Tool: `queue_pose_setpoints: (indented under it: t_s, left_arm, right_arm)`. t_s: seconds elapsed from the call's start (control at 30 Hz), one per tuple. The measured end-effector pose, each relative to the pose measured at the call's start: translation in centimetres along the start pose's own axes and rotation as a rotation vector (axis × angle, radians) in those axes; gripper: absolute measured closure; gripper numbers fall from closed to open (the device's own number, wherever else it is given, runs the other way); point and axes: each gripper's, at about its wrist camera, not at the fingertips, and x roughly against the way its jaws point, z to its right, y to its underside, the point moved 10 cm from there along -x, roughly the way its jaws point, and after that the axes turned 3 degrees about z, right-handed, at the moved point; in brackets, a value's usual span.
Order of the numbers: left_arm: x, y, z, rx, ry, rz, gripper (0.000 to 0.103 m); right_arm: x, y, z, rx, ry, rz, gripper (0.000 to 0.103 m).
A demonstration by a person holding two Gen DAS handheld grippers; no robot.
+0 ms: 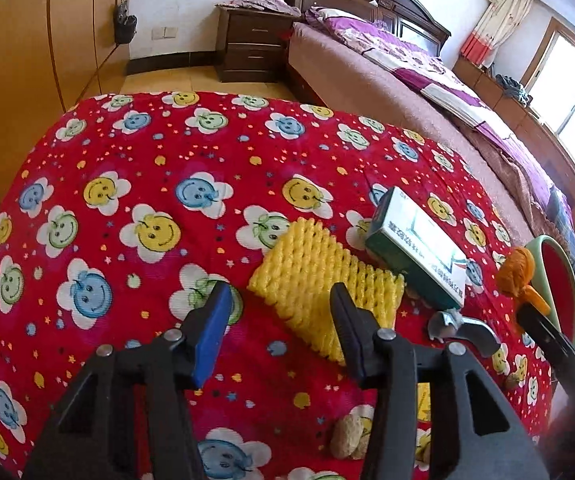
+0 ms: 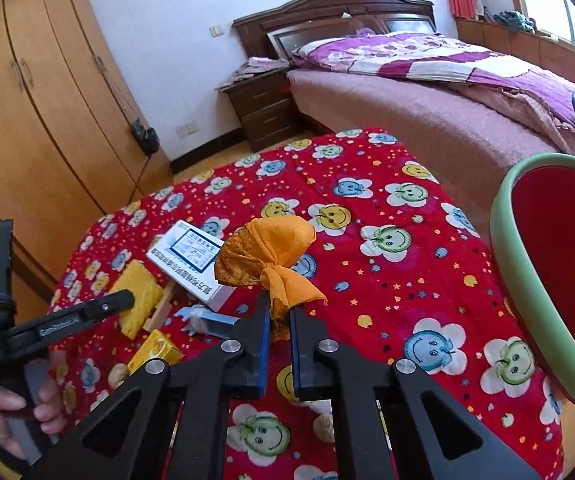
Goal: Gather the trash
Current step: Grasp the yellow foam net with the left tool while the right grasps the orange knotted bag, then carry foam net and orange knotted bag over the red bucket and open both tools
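Note:
My right gripper (image 2: 278, 310) is shut on an orange crumpled wrapper (image 2: 267, 254) and holds it above the red smiley-flower cloth (image 2: 387, 280), left of the green-rimmed red bin (image 2: 527, 292). My left gripper (image 1: 279, 296) is open and empty, just above a yellow foam fruit net (image 1: 319, 280). A green-white carton (image 1: 415, 248) lies right of the net, with a crumpled silver wrapper (image 1: 459, 326) in front of it. The orange wrapper (image 1: 515, 270) and the bin (image 1: 559, 276) also show at the right of the left wrist view.
A walnut (image 1: 345, 438) lies near me on the cloth. A small yellow box (image 2: 155, 352) and a wooden stick (image 2: 163, 308) lie near the net (image 2: 137, 300). A bed (image 2: 427, 92), a nightstand (image 2: 267, 108) and wardrobes (image 2: 39, 120) stand beyond the table.

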Motion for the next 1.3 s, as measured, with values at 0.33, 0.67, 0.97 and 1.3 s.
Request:
queue_pose_setpoints:
  t_s: [0.33, 0.67, 0.97, 1.3]
  left_arm:
    - [1.2, 0.4, 1.9, -0.006, 0.061, 0.026, 0.094]
    - [6.0, 0.4, 4.7, -0.081, 0.066, 0.116, 0.094]
    - [10.0, 0.6, 8.0, -0.146, 0.091, 0.184, 0.094]
    - [12.9, 1.0, 12.5, -0.195, 0.144, 0.229, 0.094]
  right_arm:
    - [3.0, 0.4, 0.9, -0.034, -0.014, 0.037, 0.095]
    - [7.2, 0.3, 2.3, -0.069, -0.01, 0.104, 0.095]
    - [11.1, 0.2, 3.8, -0.092, -0.009, 0.165, 0.095]
    - [15.1, 0.2, 7.0, -0.129, 0.027, 0.234, 0.095]
